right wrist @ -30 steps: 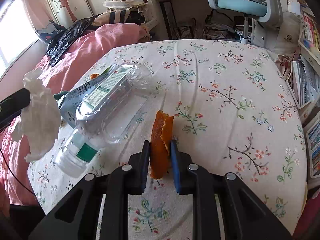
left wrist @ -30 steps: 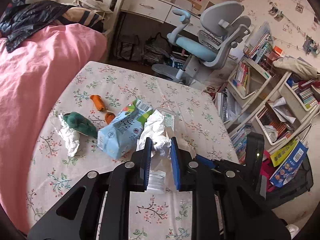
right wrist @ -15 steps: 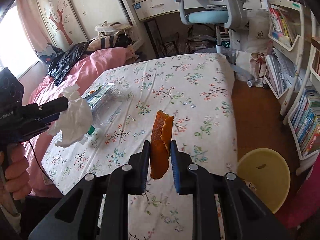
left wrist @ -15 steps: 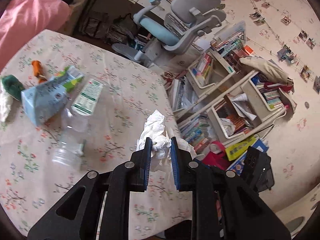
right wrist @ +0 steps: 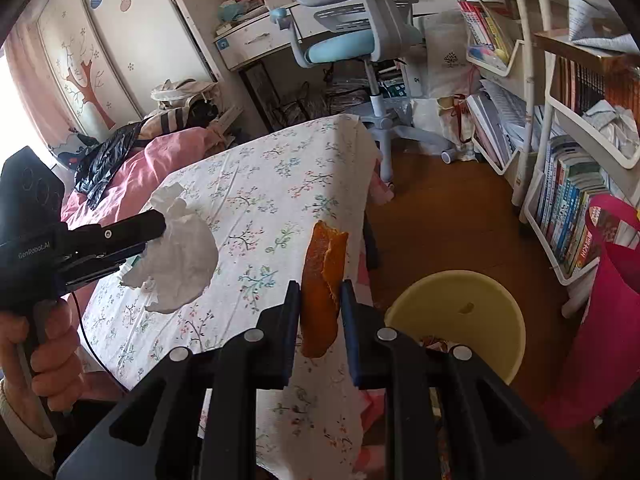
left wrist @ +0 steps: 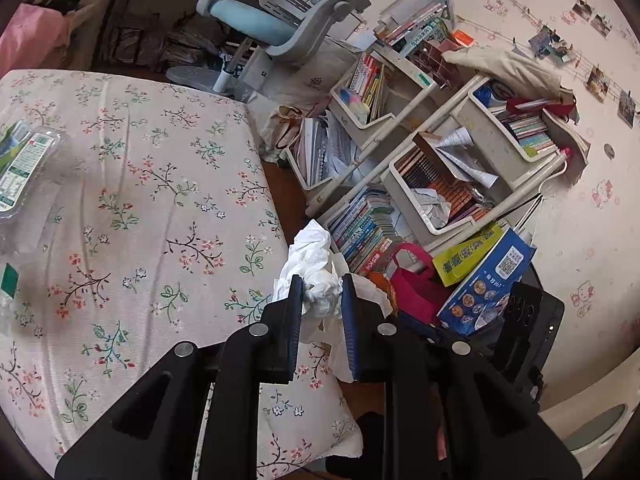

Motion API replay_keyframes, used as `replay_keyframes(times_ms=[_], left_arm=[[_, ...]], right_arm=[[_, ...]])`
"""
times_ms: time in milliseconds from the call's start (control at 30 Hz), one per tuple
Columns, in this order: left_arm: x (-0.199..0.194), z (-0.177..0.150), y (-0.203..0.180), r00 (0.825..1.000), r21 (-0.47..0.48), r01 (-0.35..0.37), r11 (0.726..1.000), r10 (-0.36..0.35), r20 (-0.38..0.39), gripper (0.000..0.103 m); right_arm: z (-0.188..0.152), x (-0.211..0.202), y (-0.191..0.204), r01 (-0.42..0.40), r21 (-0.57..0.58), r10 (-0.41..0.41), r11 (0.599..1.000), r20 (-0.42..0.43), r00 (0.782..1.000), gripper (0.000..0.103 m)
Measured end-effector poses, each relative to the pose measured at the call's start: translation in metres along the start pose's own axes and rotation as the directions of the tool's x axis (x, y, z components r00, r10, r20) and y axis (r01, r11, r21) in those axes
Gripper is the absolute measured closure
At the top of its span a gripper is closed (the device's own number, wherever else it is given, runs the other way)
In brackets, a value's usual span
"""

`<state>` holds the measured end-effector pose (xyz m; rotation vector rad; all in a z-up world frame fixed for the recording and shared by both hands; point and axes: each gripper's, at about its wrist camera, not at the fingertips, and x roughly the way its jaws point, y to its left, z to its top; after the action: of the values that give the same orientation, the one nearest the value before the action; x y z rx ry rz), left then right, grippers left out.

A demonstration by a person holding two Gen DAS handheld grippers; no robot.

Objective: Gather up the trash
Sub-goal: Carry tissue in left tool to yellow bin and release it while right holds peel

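1. The left gripper has its black jaws pinched tight on a crumpled white tissue. The wad is soft and wrinkly, with loose flaps hanging below the fingers. It's held in the air over the corner of the table.
2. From the right wrist view you can see that same tissue puffing out of the left gripper's tip like a little cloud, above the floral cloth.
3. The right gripper is clamped on a strip of orange peel. It's long, curled and ragged along the top edge, with a duller inner side showing. It's standing upright between the pads.
4. Just beside and below that peel sits a round pale yellow bin on the wooden floor. There's something small inside, but I honestly can't make out what.
5. The table wears a cream cloth printed with small twigs and blossoms, slightly rumpled.
6. A squashed clear plastic bottle with a green and white label lies at the table's far left edge in the left wrist view.
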<state>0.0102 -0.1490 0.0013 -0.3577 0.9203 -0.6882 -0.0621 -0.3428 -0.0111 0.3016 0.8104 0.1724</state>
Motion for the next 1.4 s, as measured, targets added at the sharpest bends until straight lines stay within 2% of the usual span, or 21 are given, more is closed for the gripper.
replay_keyframes(times_ms=[33,67,100,133,167,233,300,467,600,733,833,933,1000,1067,1167,1267,1400], left_arm=[[0.003,-0.001,-0.003,0.999,0.028,-0.048,0.998,0.048,-0.009,0.085],[0.008,-0.003,-0.004,0.991,0.065,-0.132,0.989,0.133,-0.019,0.085],[0.011,-0.005,-0.004,0.971,0.107,-0.237,0.966,0.24,-0.018,0.085],[0.013,-0.006,0.0,0.949,0.133,-0.309,0.942,0.315,-0.02,0.084],[0.015,-0.006,0.007,0.937,0.126,-0.339,0.932,0.346,-0.04,0.083],[0.016,-0.003,0.028,0.936,0.05,-0.33,0.943,0.334,-0.11,0.072],[0.008,0.0,0.047,0.943,-0.04,-0.319,0.947,0.313,-0.114,0.062],[-0.008,0.005,0.065,0.958,-0.124,-0.282,0.951,0.273,-0.085,0.061],[-0.008,0.003,0.069,0.948,-0.132,-0.315,0.94,0.305,-0.09,0.056],[0.005,0.002,0.073,0.926,-0.141,-0.376,0.916,0.364,-0.104,0.056],[0.015,0.0,0.081,0.919,-0.16,-0.391,0.907,0.375,-0.122,0.056],[0.03,-0.006,0.077,0.902,-0.093,-0.422,0.902,0.407,-0.145,0.057],[0.033,-0.008,0.073,0.89,-0.053,-0.447,0.893,0.438,-0.127,0.079],[0.028,-0.007,0.072,0.894,-0.054,-0.441,0.896,0.434,-0.109,0.082],[0.011,-0.001,0.069,0.895,-0.065,-0.447,0.892,0.445,-0.041,0.083],[-0.004,0.005,0.062,0.909,-0.084,-0.413,0.907,0.416,0.023,0.083],[-0.015,0.01,0.045,0.936,-0.043,-0.34,0.94,0.342,0.082,0.083]], right_arm=[[-0.001,-0.001,-0.002,-0.002,0.002,0.002,1.0,-0.001,1.0,0.082],[-0.001,-0.001,-0.002,-0.009,0.004,0.009,1.0,-0.002,1.0,0.082],[-0.002,-0.002,-0.001,-0.016,0.004,0.016,1.0,-0.003,1.0,0.082],[-0.002,-0.003,0.001,-0.024,0.001,0.024,1.0,-0.002,1.0,0.082],[-0.002,-0.003,0.003,-0.031,-0.004,0.031,0.999,-0.002,1.0,0.082],[-0.003,-0.004,0.007,-0.042,-0.018,0.042,0.999,-0.003,0.999,0.082],[-0.004,-0.004,0.01,-0.044,-0.031,0.044,0.999,-0.005,0.999,0.081],[-0.005,-0.003,0.006,-0.034,-0.028,0.034,0.999,-0.008,0.999,0.081],[-0.006,-0.001,0.004,-0.034,-0.022,0.033,0.999,-0.019,0.999,0.081],[-0.006,0.001,0.006,-0.035,-0.026,0.034,0.999,-0.025,0.999,0.081],[-0.006,0.001,0.006,-0.034,-0.024,0.033,0.999,-0.025,0.999,0.081],[-0.005,0.001,0.004,-0.03,-0.017,0.03,0.999,-0.026,0.999,0.081],[-0.004,0.001,0.001,-0.028,-0.012,0.028,1.0,-0.024,0.999,0.081],[-0.003,-0.002,-0.001,-0.024,-0.006,0.024,1.0,-0.016,1.0,0.081],[-0.003,-0.005,-0.003,-0.019,0.001,0.019,1.0,-0.004,1.0,0.081],[-0.003,-0.006,-0.004,-0.016,0.002,0.016,1.0,-0.002,1.0,0.081],[-0.003,-0.006,-0.005,-0.015,0.009,0.015,1.0,-0.003,1.0,0.081]])
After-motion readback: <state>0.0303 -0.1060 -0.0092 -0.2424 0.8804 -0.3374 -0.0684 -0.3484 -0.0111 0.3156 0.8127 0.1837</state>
